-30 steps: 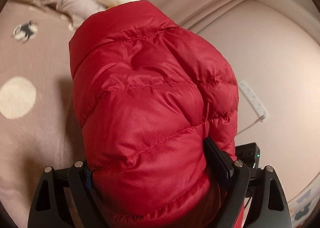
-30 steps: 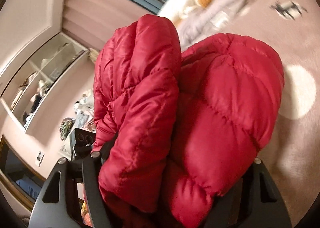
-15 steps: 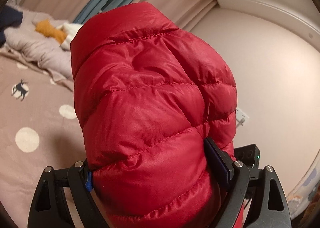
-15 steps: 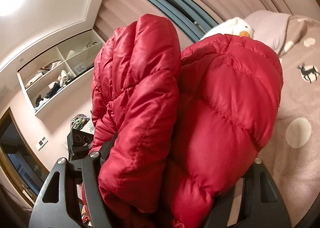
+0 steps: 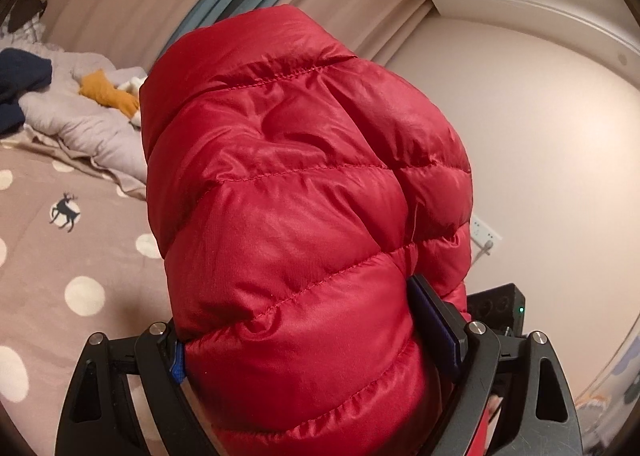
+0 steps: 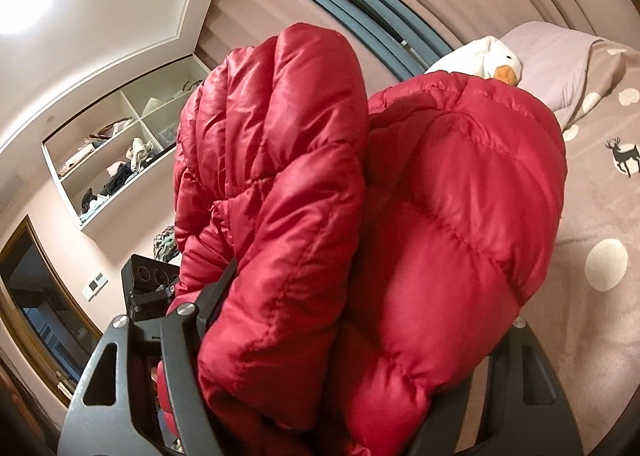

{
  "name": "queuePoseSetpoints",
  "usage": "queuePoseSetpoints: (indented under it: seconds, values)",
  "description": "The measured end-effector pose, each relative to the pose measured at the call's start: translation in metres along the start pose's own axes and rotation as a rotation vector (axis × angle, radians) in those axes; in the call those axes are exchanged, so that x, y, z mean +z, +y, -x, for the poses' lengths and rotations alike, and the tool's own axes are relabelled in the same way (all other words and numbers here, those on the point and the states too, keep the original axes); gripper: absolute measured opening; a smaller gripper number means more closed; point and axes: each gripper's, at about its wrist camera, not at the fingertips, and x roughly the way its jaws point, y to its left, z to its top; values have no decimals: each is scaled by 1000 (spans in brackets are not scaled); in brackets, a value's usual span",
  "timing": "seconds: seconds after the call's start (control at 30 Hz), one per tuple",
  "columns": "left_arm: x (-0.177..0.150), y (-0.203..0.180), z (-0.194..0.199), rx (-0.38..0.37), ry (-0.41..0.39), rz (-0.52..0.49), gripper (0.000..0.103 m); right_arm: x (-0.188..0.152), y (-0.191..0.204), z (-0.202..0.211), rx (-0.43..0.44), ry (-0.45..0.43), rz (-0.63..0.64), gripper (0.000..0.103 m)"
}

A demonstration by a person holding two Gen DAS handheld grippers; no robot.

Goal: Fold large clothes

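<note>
The left gripper (image 5: 316, 340) stands wide with a thick bunch of the red puffy jacket (image 5: 304, 192) clamped between its fingers, and the right gripper (image 6: 352, 340) grips another folded bundle of that jacket (image 6: 400, 192), both raised above the bed (image 5: 80, 256). Only the left view shows a wall socket (image 5: 486, 234) and a dark garment (image 5: 20, 84) on the bedding. Only the right view shows the wall shelves (image 6: 120, 152), a door (image 6: 44, 320) and a plush duck (image 6: 492, 60).

jacket (image 5: 304, 216) above bed (image 5: 80, 264)
</note>
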Motion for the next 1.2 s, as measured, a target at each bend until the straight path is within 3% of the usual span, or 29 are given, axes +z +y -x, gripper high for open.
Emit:
queuePoseSetpoints:
  seconds: [0.37, 0.8, 1.0, 1.2]
  values:
    - [11, -8, 19, -1, 13, -9, 89, 13, 67, 23, -14, 3, 15, 73]
    - [23, -5, 20, 38, 5, 0, 89, 31, 85, 11, -13, 39, 4, 73]
    - [44, -3, 23, 43, 4, 7, 89, 31, 83, 3, -15, 48, 8, 73]
    - [81, 5, 11, 92, 0, -4, 89, 51, 80, -24, -10, 59, 8, 74]
